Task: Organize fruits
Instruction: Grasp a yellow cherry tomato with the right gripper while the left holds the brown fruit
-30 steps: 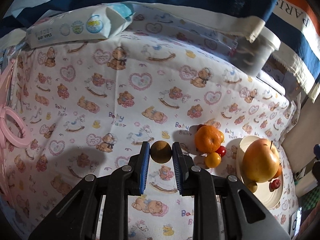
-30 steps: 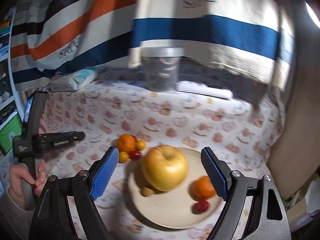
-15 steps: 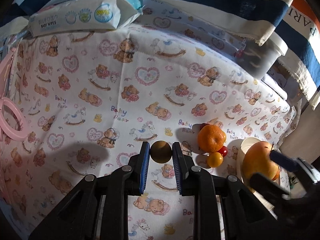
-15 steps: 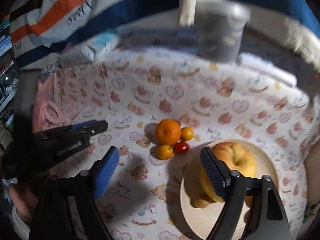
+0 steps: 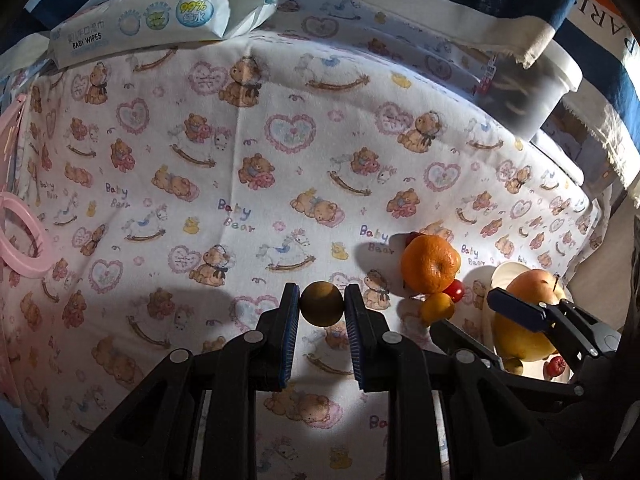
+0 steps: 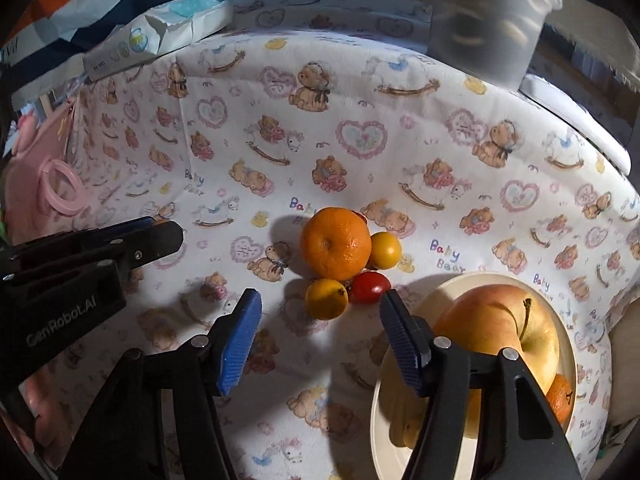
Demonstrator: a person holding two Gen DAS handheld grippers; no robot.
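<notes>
My left gripper [image 5: 322, 310] is shut on a small round brown fruit [image 5: 322, 309], held above the bear-print cloth. A cluster lies on the cloth: a big orange [image 6: 335, 249], two small yellow fruits [image 6: 326, 299] [image 6: 385, 250] and a red cherry tomato [image 6: 370, 287]. The orange also shows in the left wrist view [image 5: 430, 264]. A cream plate [image 6: 440, 284] at the right holds a large yellow-red apple [image 6: 496, 328], a small orange [image 6: 560, 400] and other small fruit. My right gripper [image 6: 320, 342] is open and empty, just in front of the cluster. It also shows in the left wrist view [image 5: 472, 312].
A pack of baby wipes [image 5: 160, 20] lies at the back left. A lidded grey tub [image 6: 488, 16] stands at the back right. Pink plastic rings [image 5: 20, 240] lie at the left edge. A striped cloth hangs behind. The left gripper's body [image 6: 80, 264] sits left of the cluster.
My right gripper has swung left and down from over the plate to the fruit cluster and its jaws have narrowed. My left gripper still holds the brown fruit, shifted slightly.
</notes>
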